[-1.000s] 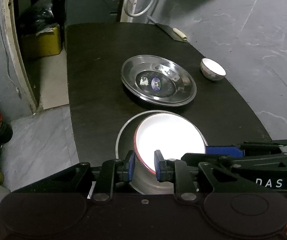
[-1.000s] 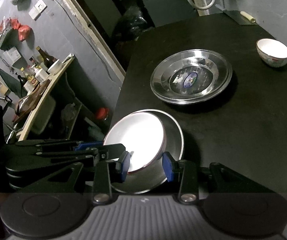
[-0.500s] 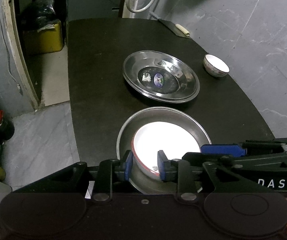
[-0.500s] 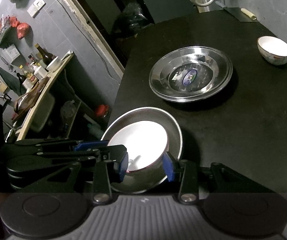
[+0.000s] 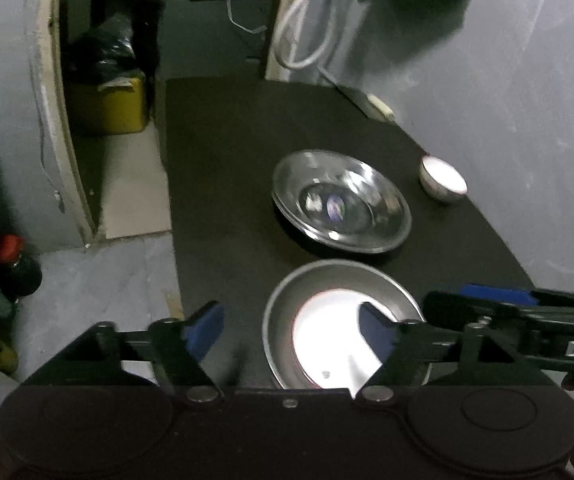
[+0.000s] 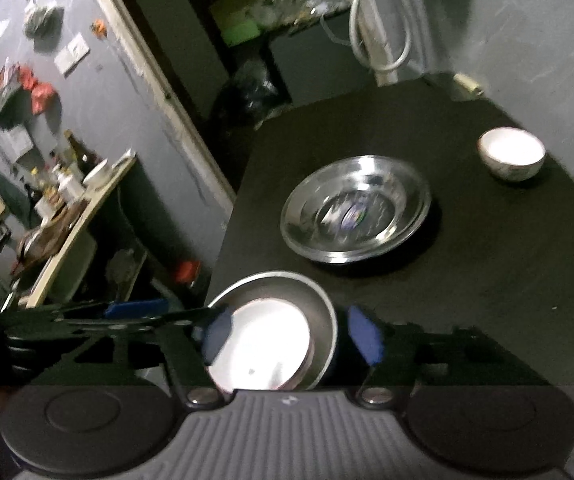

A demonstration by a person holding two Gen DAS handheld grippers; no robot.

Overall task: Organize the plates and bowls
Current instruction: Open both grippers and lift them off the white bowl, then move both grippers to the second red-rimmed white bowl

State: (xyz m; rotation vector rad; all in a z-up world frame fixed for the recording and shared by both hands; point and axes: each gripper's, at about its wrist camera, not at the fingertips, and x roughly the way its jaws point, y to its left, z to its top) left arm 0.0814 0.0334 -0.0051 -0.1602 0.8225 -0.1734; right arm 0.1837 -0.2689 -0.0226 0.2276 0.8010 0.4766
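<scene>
Left gripper (image 5: 291,330) spread wide, gripping nothing. Right gripper (image 6: 291,336) also spread. White plate (image 5: 329,340) sits inside steel plate (image 5: 339,276), lower centre; stacked steel plates (image 5: 341,200) mid-frame; small bowl (image 5: 443,180) right.

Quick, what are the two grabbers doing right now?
Left gripper: open, holding nothing.
Right gripper: open, holding nothing, above the white red-rimmed plate in the steel dish.
</scene>
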